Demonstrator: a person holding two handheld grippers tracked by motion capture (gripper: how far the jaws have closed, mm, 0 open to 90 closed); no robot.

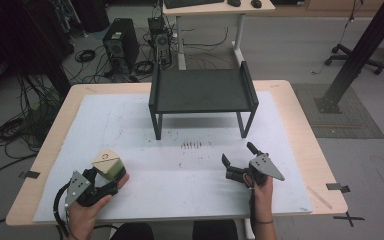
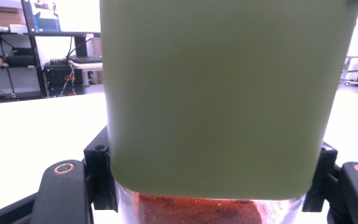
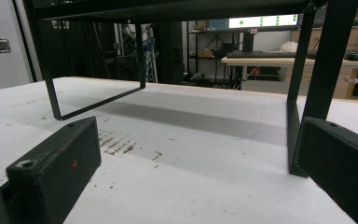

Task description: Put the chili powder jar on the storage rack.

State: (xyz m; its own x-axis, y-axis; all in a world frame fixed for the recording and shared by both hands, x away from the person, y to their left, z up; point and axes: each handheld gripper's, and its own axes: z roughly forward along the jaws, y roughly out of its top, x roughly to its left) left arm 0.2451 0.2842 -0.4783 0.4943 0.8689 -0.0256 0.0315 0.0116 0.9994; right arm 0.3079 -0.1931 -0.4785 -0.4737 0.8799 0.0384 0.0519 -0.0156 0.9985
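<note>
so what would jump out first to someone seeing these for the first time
Probably the green container with its pale lid, clamped in the left gripper at the near left of the table. Next, the black metal stand at the far middle of the white mat. The right gripper rests open at the near right, pointing toward it.

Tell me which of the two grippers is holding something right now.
The left gripper: it is shut on the green square jar with the beige lid. The right gripper stands open, nothing between its jaws.

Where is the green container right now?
In the high view, the green container sits at the table's near left, clamped between the left gripper's jaws, well short of the black stand.
</note>
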